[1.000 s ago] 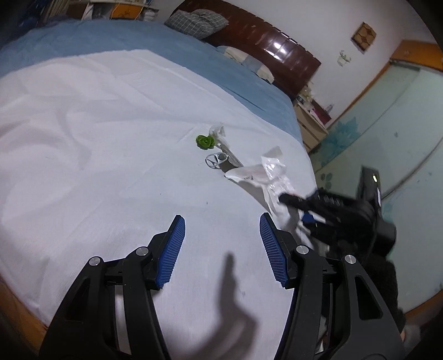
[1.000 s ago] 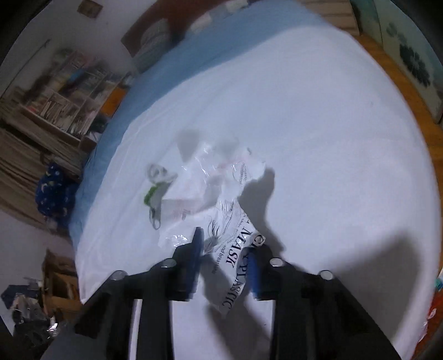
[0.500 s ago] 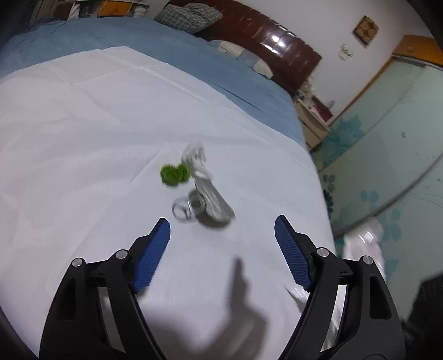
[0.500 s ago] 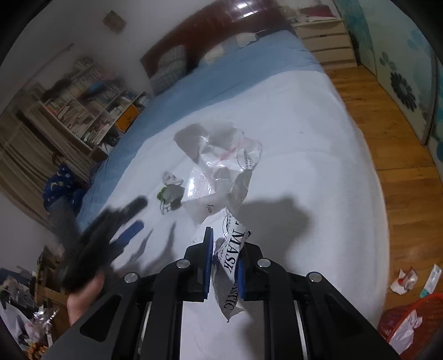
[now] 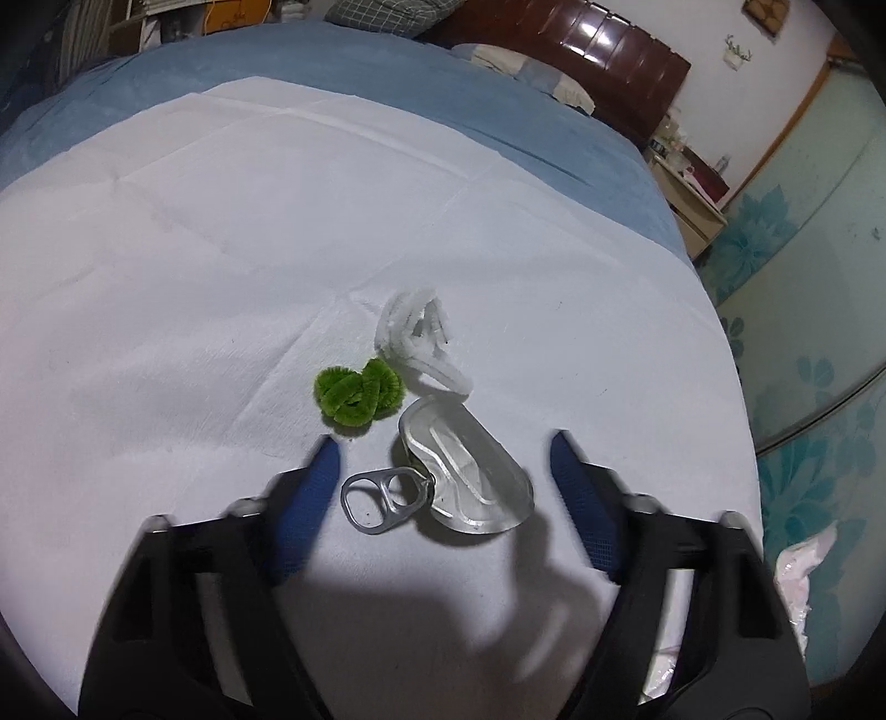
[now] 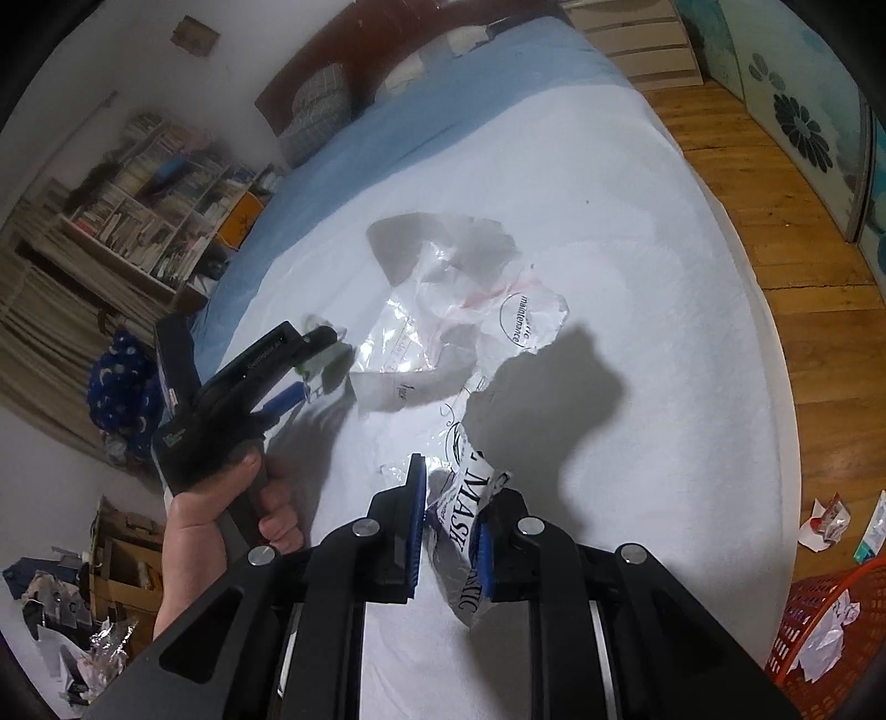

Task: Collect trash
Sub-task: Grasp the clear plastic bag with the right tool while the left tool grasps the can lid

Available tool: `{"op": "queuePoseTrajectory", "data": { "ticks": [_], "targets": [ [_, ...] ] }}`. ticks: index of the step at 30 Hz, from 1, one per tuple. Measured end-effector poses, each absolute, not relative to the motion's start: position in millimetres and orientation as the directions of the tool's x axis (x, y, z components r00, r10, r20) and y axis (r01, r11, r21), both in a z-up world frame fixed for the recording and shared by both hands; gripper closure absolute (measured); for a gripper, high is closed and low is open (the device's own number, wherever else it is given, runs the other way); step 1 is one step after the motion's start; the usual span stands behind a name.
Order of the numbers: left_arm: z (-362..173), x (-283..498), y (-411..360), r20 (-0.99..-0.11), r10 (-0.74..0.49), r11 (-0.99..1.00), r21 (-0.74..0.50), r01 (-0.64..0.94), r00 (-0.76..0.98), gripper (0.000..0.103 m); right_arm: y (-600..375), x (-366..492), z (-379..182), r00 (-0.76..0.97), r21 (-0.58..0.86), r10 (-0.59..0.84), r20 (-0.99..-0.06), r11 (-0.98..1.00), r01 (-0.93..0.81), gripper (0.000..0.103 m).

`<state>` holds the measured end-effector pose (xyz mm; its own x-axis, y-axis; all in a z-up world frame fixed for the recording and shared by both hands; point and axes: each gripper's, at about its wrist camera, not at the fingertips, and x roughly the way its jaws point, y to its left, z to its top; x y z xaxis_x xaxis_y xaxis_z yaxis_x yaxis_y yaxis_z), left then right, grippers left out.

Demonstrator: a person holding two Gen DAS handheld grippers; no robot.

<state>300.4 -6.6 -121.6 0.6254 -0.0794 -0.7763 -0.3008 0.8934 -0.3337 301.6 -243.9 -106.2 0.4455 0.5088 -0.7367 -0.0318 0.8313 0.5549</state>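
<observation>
Blue-padded and narrowing, the left gripper point(image 5: 443, 487) hangs above a white sheet point(image 5: 221, 249) spread over a blue-covered bed point(image 5: 387, 72), its jaws closing with a peeled-off metal can lid point(image 5: 465, 471) and its pull ring point(image 5: 376, 498) lying between the fingers, neither pad touching them. Just beyond the lid sit a curled green pipe cleaner point(image 5: 357, 396) and a looped white pipe cleaner point(image 5: 415, 338), the three pieces clustered close together, the green one touching the white.

From the right wrist camera, the right gripper point(image 6: 451, 531) is clamped on a crumpled clear plastic wrapper point(image 6: 443, 332) printed with black lettering; the wrapper's near end is pinched between the blue pads while the rest trails forward across the sheet. To the left, a person's hand point(image 6: 221, 498) grips the handle of the left gripper point(image 6: 310, 365), whose tips point toward the small items on the sheet.

A dark wooden headboard point(image 5: 609, 50) and a checked pillow point(image 5: 387, 11) stand at the far end of the bed. A red mesh basket point(image 6: 830, 620) holding crumpled paper stands on the wooden floor point(image 6: 775, 221) at the lower right, with a few loose wrappers point(image 6: 828, 520) beside it. Crowded bookshelves point(image 6: 144, 216) line the wall at left.
</observation>
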Motion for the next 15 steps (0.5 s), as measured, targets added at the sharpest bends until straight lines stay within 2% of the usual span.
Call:
{"op": "queuePoseTrajectory", "data": {
  "ticks": [1, 4, 8, 9, 10, 15],
  "targets": [
    [-121.0, 299.3, -5.7, -0.773, -0.083, 0.892, -0.340, -0.299, 0.629, 0.056, -242.4, 303.2, -107.2, 0.443, 0.552, 0.508, -0.739, 0.833, -0.033, 0.086],
    [-119.1, 294.8, -1.7, -0.746, -0.120, 0.881, -0.384, -0.276, 0.655, 0.070, -240.0, 304.0, -109.8, 0.442, 0.549, 0.505, -0.742, 0.835, -0.031, 0.086],
    [-113.2, 284.3, -5.1, -0.711, -0.153, 0.883, -0.411, -0.229, 0.686, 0.073, -237.7, 306.7, -110.4, 0.446, 0.542, 0.497, -0.745, 0.840, -0.031, 0.086],
    [-111.0, 281.5, -7.0, -0.696, -0.172, 0.884, -0.421, -0.202, 0.698, 0.083, -236.4, 305.3, -109.8, 0.447, 0.541, 0.496, -0.744, 0.840, -0.031, 0.086],
    [-108.6, 281.0, -8.6, -0.689, -0.179, 0.888, -0.420, -0.185, 0.702, 0.102, -237.0, 303.6, -109.1, 0.448, 0.540, 0.494, -0.745, 0.841, -0.030, 0.086],
    [-99.7, 272.1, -19.8, -0.671, -0.198, 0.906, -0.403, -0.127, 0.714, 0.103, -239.2, 298.2, -104.4, 0.464, 0.521, 0.475, -0.748, 0.853, -0.032, 0.085]
  ]
}}
